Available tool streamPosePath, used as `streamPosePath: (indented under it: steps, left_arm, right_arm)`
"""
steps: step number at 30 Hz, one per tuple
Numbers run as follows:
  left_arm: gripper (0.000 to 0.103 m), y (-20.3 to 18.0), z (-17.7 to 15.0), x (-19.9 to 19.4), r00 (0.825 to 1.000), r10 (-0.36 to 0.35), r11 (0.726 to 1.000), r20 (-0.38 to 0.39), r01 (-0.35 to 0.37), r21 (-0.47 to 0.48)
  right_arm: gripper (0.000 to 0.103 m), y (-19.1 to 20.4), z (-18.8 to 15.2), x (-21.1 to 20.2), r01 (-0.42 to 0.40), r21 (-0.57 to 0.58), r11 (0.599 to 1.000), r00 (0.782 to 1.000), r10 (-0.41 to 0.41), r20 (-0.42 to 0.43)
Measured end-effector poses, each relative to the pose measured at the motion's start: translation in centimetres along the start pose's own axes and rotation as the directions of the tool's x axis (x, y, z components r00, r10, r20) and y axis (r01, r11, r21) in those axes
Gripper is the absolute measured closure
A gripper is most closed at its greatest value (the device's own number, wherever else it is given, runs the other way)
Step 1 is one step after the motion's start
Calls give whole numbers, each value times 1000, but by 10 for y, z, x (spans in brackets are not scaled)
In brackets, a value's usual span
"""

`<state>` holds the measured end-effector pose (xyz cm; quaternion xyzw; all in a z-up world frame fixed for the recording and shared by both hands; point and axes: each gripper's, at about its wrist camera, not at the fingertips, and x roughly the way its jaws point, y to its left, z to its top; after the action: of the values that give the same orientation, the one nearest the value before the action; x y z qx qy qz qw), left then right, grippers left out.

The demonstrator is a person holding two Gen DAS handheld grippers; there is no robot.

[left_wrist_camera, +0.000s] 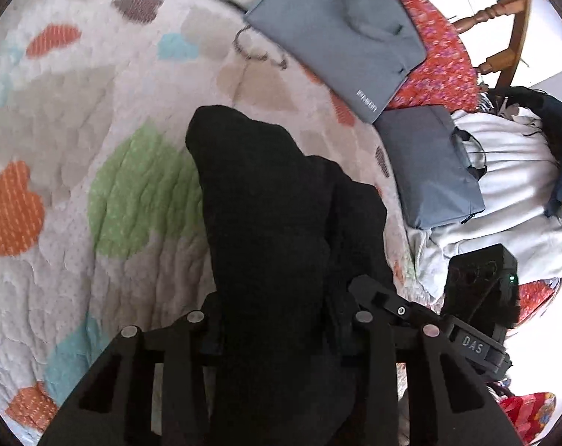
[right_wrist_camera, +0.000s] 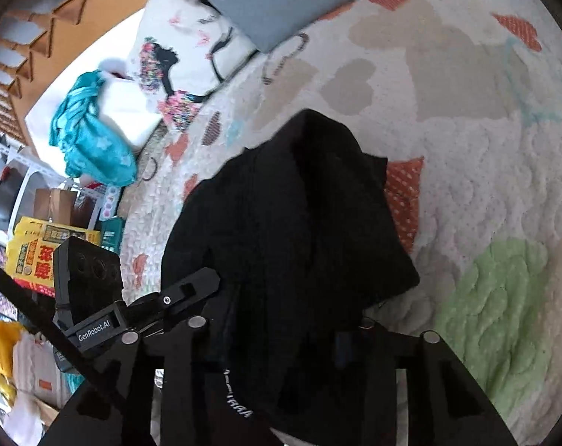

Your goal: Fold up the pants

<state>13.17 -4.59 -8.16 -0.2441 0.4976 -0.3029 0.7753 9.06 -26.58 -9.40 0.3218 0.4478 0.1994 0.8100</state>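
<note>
Black pants (left_wrist_camera: 262,204) lie bunched on a white quilt (left_wrist_camera: 95,111) printed with coloured hearts. In the left wrist view their near end runs in between the fingers of my left gripper (left_wrist_camera: 281,319), which is shut on the fabric. One finger (left_wrist_camera: 377,293) of my right gripper rests against the pants just to the right. In the right wrist view the pants (right_wrist_camera: 299,223) rise in a crumpled heap on the quilt (right_wrist_camera: 485,148), with white lettering near the held edge. My right gripper (right_wrist_camera: 281,323) is shut on that edge. A finger (right_wrist_camera: 191,286) of the left gripper lies close on the left.
A grey padded sleeve (left_wrist_camera: 336,37) and a grey bag (left_wrist_camera: 429,171) lie at the far right of the bed, beside white clothing (left_wrist_camera: 511,171) and a wooden chair (left_wrist_camera: 504,11). A printed pillow (right_wrist_camera: 184,48) and a teal cloth (right_wrist_camera: 91,133) sit near the bed's other edge, with yellow packages (right_wrist_camera: 32,256) beyond.
</note>
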Motion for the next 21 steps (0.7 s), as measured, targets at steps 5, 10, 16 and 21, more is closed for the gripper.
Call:
streamPosePath:
  steps: [5, 10, 16, 21]
  left_arm:
    - [65, -20, 36, -4, 999, 0, 999, 36, -2, 38]
    - [64, -26, 83, 21, 997, 71, 994, 43, -74, 78]
    - [48, 22, 108, 72, 983, 185, 983, -19, -185, -11]
    - [48, 22, 103, 41, 987, 160, 987, -7, -160, 0]
  right_arm:
    - [62, 20, 28, -14, 13, -60, 998, 998, -9, 57]
    - [62, 20, 68, -13, 50, -72, 996, 994, -42, 102]
    - [59, -35, 91, 35, 182, 20, 983, 983, -183, 31]
    - [54, -53, 87, 22, 122, 79, 989, 990, -127, 57]
